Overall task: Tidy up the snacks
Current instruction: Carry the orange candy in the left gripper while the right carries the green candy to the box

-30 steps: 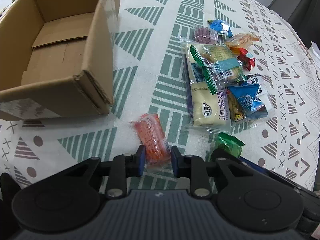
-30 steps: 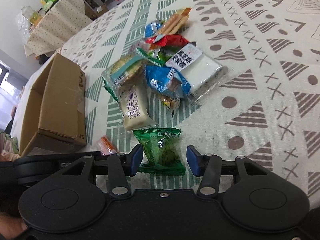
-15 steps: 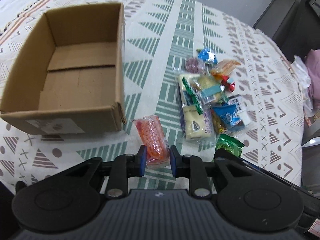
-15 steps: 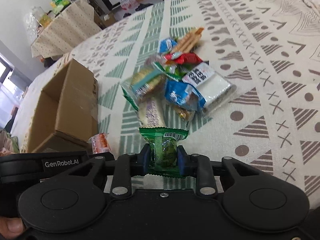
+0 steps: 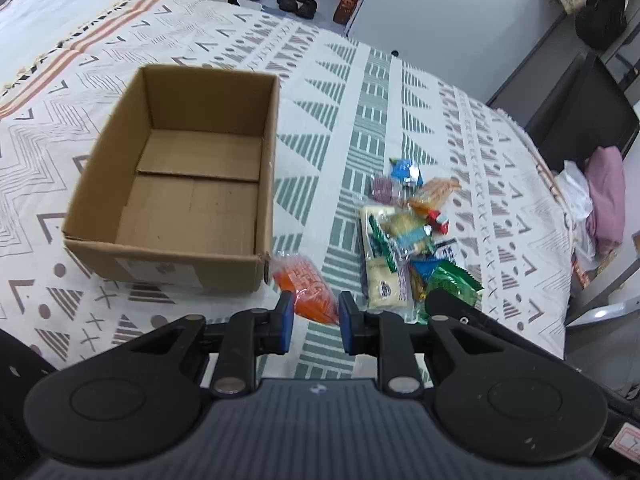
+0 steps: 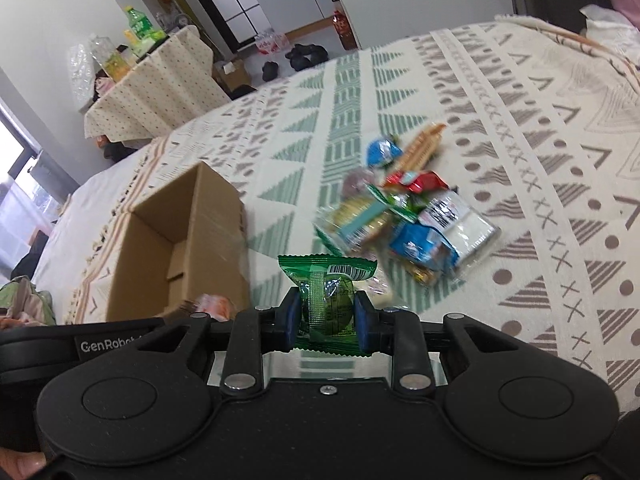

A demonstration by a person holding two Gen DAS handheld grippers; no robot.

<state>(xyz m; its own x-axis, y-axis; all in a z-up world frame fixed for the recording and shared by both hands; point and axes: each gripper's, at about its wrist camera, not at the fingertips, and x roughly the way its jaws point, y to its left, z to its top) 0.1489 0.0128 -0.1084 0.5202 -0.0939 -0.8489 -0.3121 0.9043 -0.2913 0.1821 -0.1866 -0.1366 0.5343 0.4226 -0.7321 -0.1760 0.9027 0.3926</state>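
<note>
Left gripper [image 5: 315, 320] grips an orange snack packet [image 5: 306, 288], lifted above the patterned surface [image 5: 360, 92]. Open cardboard box [image 5: 120, 256] sits left, bare inside. Snack pile [image 5: 404, 232] lies right; green packet [image 5: 454, 280] beside it.

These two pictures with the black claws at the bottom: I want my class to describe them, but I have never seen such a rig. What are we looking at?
There is no robot here. A person holds a two-finger claw in each hand, and each claw carries a wide-angle camera looking forward along its fingers, so each picture is one claw's own view.

The left claw is shut on an orange snack packet. The right claw is shut on a green snack packet.

Below lies a patterned cloth. On it stand an open cardboard box, with nothing inside, and beside it a pile of wrapped snacks. The job is to sort the snacks, probably into the box.
</note>
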